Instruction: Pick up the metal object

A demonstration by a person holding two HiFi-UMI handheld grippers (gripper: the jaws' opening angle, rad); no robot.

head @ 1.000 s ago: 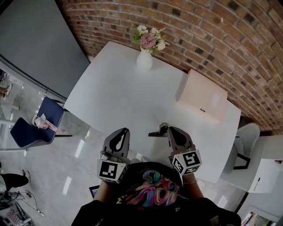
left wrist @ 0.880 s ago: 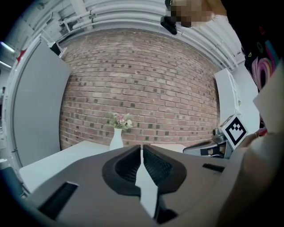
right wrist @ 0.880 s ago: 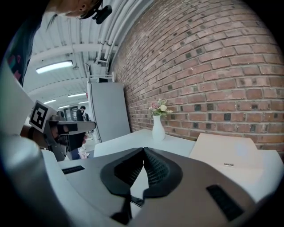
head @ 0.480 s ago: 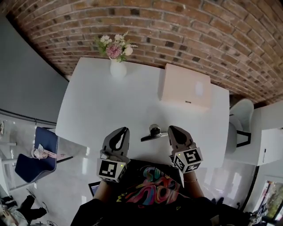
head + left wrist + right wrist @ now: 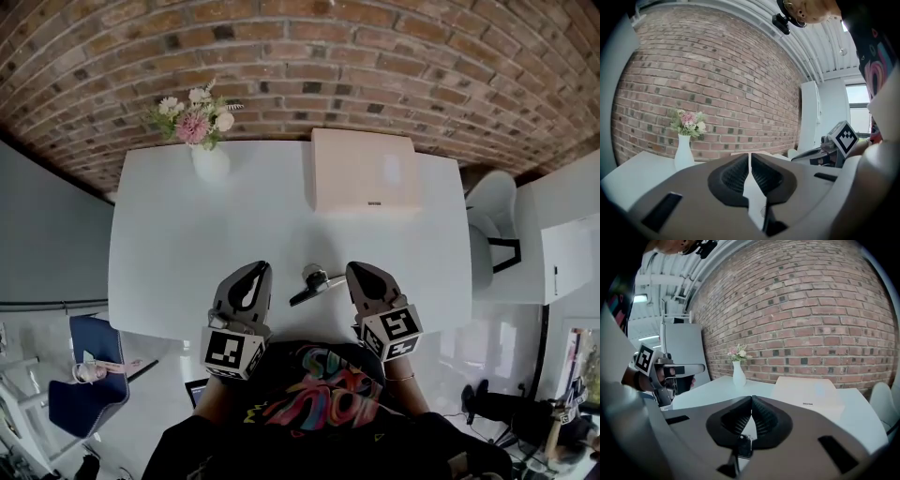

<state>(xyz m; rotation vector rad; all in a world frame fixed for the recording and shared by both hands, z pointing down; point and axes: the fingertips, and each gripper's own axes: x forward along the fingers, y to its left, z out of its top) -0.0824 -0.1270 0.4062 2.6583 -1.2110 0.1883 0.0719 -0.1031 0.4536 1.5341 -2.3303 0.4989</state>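
The metal object [image 5: 313, 282], a shiny knob with a dark bar running off it, is seen lying on the white desk [image 5: 187, 244] near the front edge. It lies between the two pairs of tongs, somewhat closer to the right pair. The left tongs [image 5: 255, 273] are held over the desk's near edge with their tips pressed together and nothing gripped. The right tongs [image 5: 360, 272] are likewise closed at the tips with nothing clamped, though a small bit of metal is glimpsed through the hollow behind the tips in the right gripper view. Whether either pair touches the object cannot be told. Further back, a white vase [image 5: 210, 161] of pink and white flowers is set at the left. A pale flat box [image 5: 364, 172] is set to its right, and both are near the brick wall [image 5: 375, 56].
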